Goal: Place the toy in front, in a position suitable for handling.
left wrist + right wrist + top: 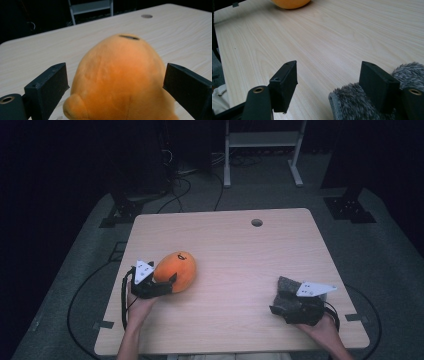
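An orange plush toy point(176, 268) with a small dark mark on top lies on the left half of the wooden table point(240, 255). My left gripper point(162, 281) is at its near-left end. In the left gripper view the plush point(120, 80) sits between the jaws of my left gripper point(115, 68), which stand wide apart around it. My right gripper point(280, 302) rests at the table's near right, open, over a grey furry thing point(289, 287). The fur point(347, 102) lies under and beside the right jaw of my right gripper point(329, 65). The orange plush point(290, 3) shows far off.
A round cable hole point(257, 222) is in the table's far side. A white metal frame point(262, 140) stands on the floor beyond the table. Cables point(175, 195) trail over the grey floor at the back left. Bare wood lies between the two grippers.
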The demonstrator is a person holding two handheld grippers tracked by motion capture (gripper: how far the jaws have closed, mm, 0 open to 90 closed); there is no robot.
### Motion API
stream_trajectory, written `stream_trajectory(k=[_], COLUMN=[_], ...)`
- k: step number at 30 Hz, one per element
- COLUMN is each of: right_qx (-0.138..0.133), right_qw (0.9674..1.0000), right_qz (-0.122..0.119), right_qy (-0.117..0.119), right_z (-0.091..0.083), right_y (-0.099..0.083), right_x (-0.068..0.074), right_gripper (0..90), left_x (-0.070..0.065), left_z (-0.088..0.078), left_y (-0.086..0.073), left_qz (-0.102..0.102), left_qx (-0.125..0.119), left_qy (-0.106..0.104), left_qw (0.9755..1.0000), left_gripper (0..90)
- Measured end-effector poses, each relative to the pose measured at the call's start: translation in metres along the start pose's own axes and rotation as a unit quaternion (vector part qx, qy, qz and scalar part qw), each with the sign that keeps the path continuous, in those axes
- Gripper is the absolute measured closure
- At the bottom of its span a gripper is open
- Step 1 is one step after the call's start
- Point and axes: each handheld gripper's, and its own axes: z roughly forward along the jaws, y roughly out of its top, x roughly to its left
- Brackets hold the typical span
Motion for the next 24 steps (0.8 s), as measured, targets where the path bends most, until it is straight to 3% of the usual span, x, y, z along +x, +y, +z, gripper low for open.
stream_trajectory(k=[4,7,12,17,24], right_qx=[0.001,-0.001,-0.005,-0.005,-0.007], right_qw=[1.0000,1.0000,1.0000,0.9999,0.9999], right_qz=[0.001,0.003,0.003,0.008,0.005], right_qy=[-0.002,-0.002,-0.006,-0.006,-0.006], right_z=[-0.001,-0.002,-0.003,-0.003,-0.003], right_y=[-0.001,-0.001,0.000,0.000,0.002], right_x=[-0.001,-0.002,-0.003,-0.005,-0.005], right_gripper=[29.5,29.5,29.7,30.2,30.8], left_x=[-0.001,-0.001,0.000,0.002,0.000], left_z=[0.009,0.011,0.012,0.009,0.004], left_y=[-0.005,-0.007,-0.013,-0.013,-0.012], left_qz=[-0.003,0.003,-0.004,-0.010,-0.004], left_qx=[0.009,0.005,0.021,0.031,0.024], left_qy=[-0.015,-0.015,-0.019,-0.024,-0.013], left_qw=[0.9998,0.9999,0.9996,0.9992,0.9996], left_gripper=[5.3,5.2,5.9,18.3,37.3])
